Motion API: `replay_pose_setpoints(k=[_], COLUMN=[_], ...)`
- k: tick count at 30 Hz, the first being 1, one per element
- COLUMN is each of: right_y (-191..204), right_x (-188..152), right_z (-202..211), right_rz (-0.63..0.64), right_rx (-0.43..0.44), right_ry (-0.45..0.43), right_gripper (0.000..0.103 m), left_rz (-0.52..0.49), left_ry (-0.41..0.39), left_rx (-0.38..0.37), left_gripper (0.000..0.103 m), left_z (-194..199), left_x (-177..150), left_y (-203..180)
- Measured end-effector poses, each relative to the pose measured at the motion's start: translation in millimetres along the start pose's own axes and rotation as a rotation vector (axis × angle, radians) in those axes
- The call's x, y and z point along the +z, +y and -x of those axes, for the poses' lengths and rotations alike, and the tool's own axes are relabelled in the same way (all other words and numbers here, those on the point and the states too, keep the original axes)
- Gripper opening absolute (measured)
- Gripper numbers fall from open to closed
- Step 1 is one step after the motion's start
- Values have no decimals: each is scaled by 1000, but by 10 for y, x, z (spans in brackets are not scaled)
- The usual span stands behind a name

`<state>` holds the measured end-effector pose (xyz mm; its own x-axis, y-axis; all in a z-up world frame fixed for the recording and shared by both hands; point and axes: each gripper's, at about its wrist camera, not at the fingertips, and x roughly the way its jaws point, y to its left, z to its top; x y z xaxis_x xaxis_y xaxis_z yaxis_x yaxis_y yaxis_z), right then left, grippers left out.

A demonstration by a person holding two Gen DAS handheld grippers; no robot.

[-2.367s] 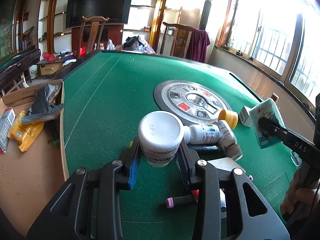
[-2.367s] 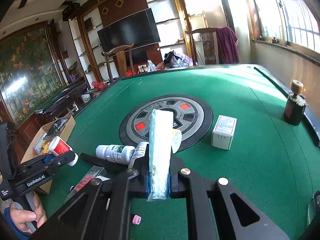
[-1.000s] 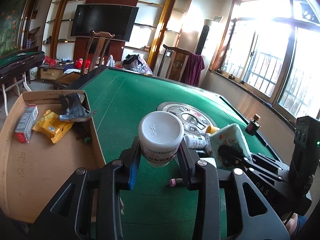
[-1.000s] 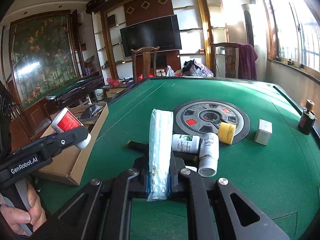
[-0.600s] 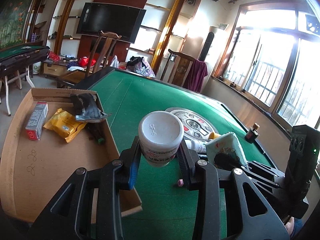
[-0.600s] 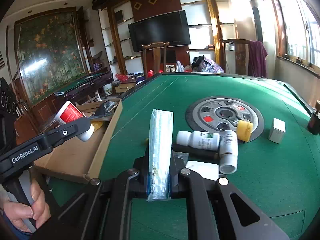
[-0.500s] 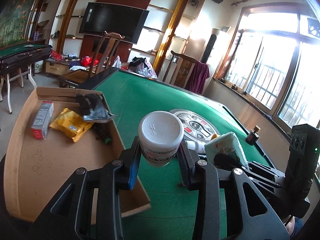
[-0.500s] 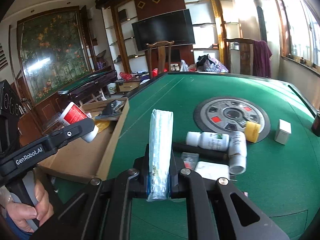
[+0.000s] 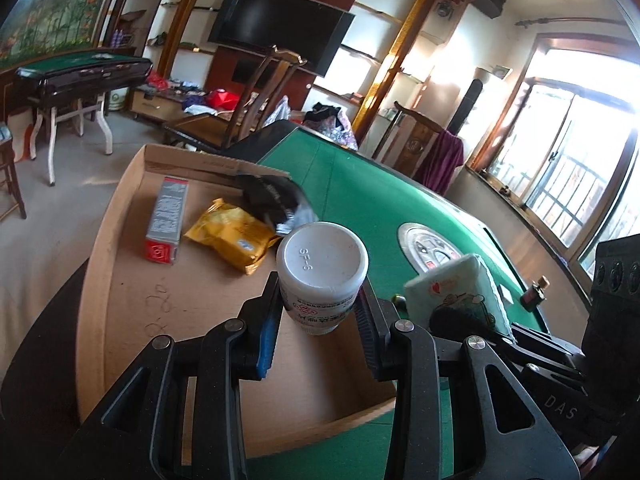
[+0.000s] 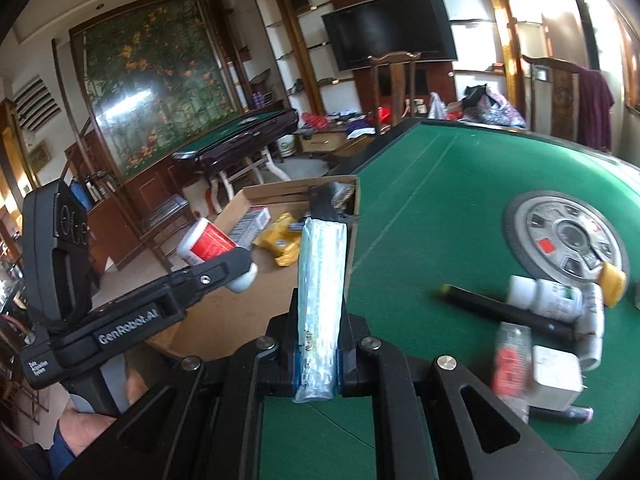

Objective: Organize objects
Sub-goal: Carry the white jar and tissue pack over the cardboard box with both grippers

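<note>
My left gripper (image 9: 318,316) is shut on a white bottle with a red label (image 9: 322,274), held over the open cardboard box (image 9: 120,280) at the table's left edge. The bottle also shows in the right wrist view (image 10: 212,246). My right gripper (image 10: 318,354) is shut on a pale blue tissue pack (image 10: 320,300), held above the green table near the box's right wall. The pack also shows in the left wrist view (image 9: 456,290).
The box holds a grey-red carton (image 9: 164,220), a yellow pouch (image 9: 232,234) and a black packet (image 9: 272,196). On the green felt table (image 10: 440,208) lie white bottles (image 10: 548,296), a black pen (image 10: 500,312), a white cube (image 10: 556,376) and a yellow cap (image 10: 612,278).
Both grippers have swung left, away from the pile on the table. My left gripper with the bottle now hangs over the box; the right gripper with the tissue pack nears its wall.
</note>
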<state>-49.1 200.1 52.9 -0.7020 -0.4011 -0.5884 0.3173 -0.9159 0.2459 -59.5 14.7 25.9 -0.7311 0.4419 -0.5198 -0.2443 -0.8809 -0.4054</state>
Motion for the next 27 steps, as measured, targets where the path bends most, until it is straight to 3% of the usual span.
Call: replay_pose_setpoints(k=[7, 27], right_y=[142, 176], right_x=[37, 64], right_z=[-476, -932], right_rz=[3, -7], right_rx=[25, 2], right_ry=[83, 178], right_gripper=[10, 10], left_rz=[74, 156], left_ry=[116, 228], left_rx=[20, 12], left_gripper=[34, 34], left_z=[-143, -326], left_x=[33, 107], left_y=[272, 565])
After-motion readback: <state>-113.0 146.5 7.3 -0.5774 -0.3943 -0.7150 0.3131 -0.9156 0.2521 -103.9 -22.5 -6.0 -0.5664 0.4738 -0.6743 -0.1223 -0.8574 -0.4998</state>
